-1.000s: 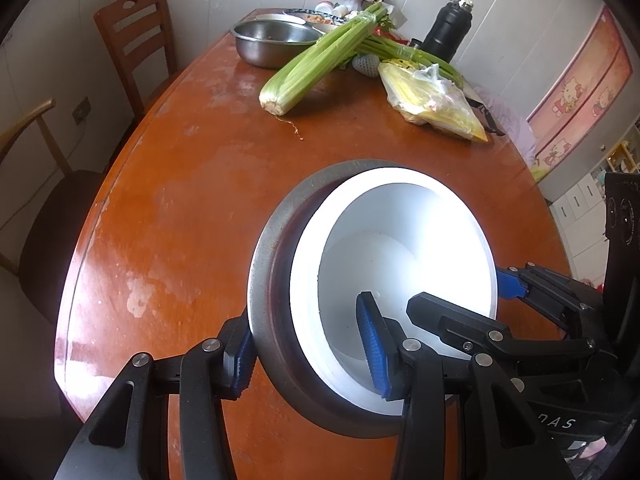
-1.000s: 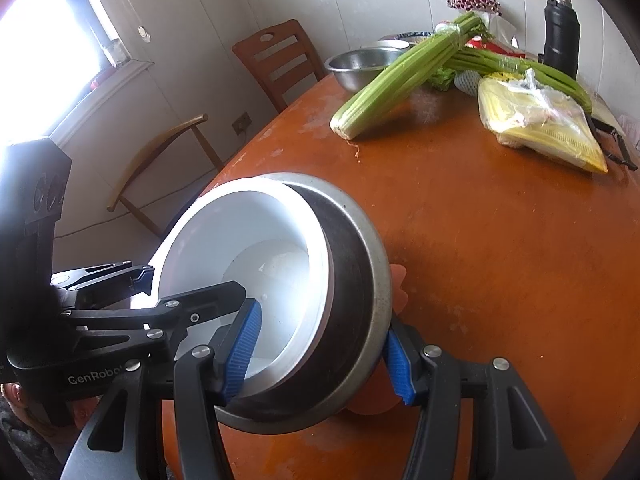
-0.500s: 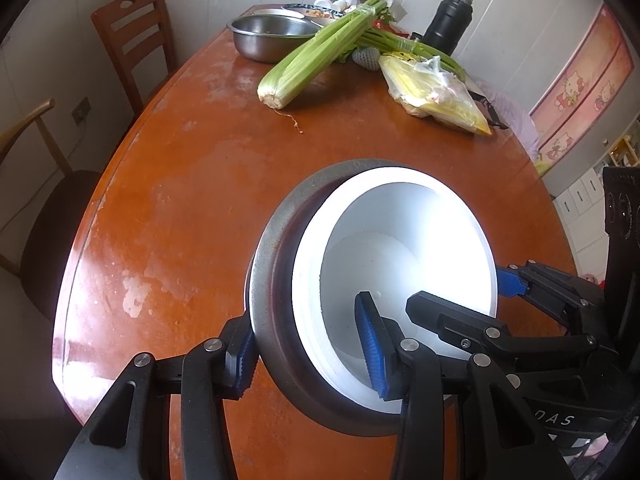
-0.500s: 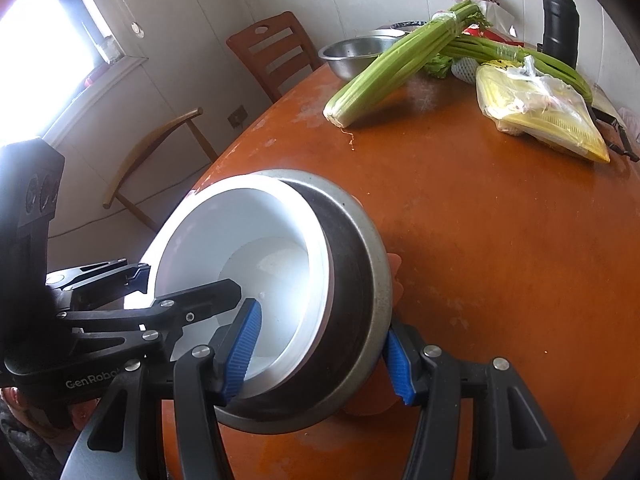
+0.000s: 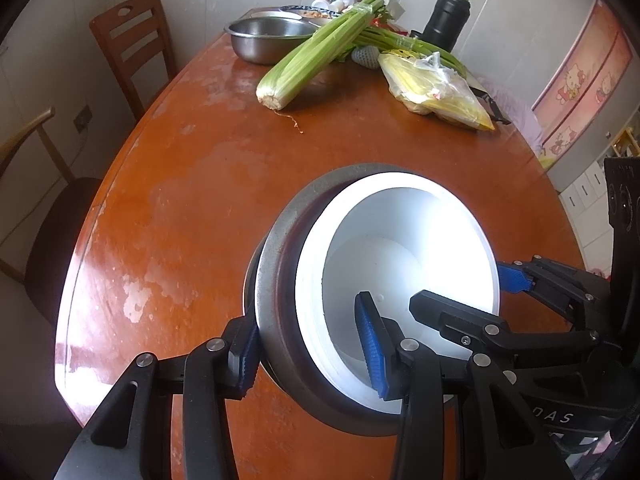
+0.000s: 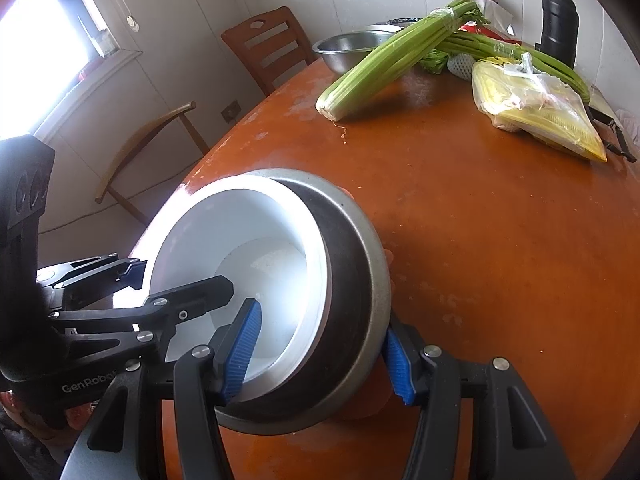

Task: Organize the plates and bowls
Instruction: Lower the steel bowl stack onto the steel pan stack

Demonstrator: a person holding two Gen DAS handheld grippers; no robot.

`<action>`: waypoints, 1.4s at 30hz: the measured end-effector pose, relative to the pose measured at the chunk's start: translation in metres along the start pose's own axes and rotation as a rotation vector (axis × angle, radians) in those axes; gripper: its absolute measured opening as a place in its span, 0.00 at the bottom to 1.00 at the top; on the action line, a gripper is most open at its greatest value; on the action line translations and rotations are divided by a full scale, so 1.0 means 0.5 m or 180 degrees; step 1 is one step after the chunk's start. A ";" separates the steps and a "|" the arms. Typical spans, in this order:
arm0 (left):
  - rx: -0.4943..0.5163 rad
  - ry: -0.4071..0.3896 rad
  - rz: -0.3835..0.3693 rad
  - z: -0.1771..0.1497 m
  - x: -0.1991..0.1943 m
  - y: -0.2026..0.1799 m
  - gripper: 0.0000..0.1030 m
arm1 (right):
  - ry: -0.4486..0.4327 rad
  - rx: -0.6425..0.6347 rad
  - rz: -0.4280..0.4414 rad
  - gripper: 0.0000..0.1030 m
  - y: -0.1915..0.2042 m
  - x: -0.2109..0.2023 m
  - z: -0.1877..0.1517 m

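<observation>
A white bowl (image 5: 400,264) sits nested inside a grey metal bowl (image 5: 276,280), and the pair is held tilted over the near part of the orange-brown table (image 5: 180,200). My left gripper (image 5: 308,350) is shut on the stack's wall, with one pad outside the metal bowl and the other inside the white one. The right gripper (image 6: 320,354) clamps the opposite side of the stack (image 6: 352,280) in the same way. Each gripper also shows in the other's view: the right gripper (image 5: 476,292), the left gripper (image 6: 172,280). Something orange peeks out behind the metal bowl; I cannot tell what it is.
At the far end of the table lie a steel basin (image 5: 268,38), a celery bunch (image 5: 316,56), a bag of yellow food (image 5: 436,88) and a black flask (image 5: 446,20). A wooden chair (image 5: 132,44) and a second chair (image 5: 40,216) stand along the left edge.
</observation>
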State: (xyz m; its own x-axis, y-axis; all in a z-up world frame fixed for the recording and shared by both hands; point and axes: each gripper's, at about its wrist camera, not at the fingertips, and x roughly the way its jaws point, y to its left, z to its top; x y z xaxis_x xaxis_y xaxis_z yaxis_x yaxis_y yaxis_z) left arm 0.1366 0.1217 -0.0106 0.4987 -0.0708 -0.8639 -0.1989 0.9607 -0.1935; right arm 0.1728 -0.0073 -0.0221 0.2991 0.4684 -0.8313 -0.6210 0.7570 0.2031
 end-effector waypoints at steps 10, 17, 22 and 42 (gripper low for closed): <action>0.0030 -0.0071 0.0078 0.001 -0.017 0.001 0.44 | 0.0006 -0.0049 -0.0106 0.56 0.000 -0.001 -0.006; 0.0068 -0.0167 0.0178 -0.001 -0.038 0.001 0.44 | -0.0060 -0.0082 -0.0152 0.56 0.006 -0.013 -0.007; 0.0042 -0.0278 0.0168 -0.001 -0.066 0.007 0.45 | -0.0090 -0.0099 -0.0179 0.56 0.006 -0.017 -0.008; -0.0253 -0.0062 -0.0092 -0.004 -0.021 0.037 0.61 | -0.0168 -0.0172 -0.0314 0.58 0.003 -0.032 -0.021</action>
State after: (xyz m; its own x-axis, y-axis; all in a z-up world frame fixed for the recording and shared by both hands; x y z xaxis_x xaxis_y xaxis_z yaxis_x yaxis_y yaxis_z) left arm 0.1261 0.1398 -0.0060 0.5214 -0.0921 -0.8483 -0.2502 0.9340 -0.2552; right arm 0.1593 -0.0182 -0.0140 0.3977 0.4172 -0.8172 -0.6244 0.7757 0.0922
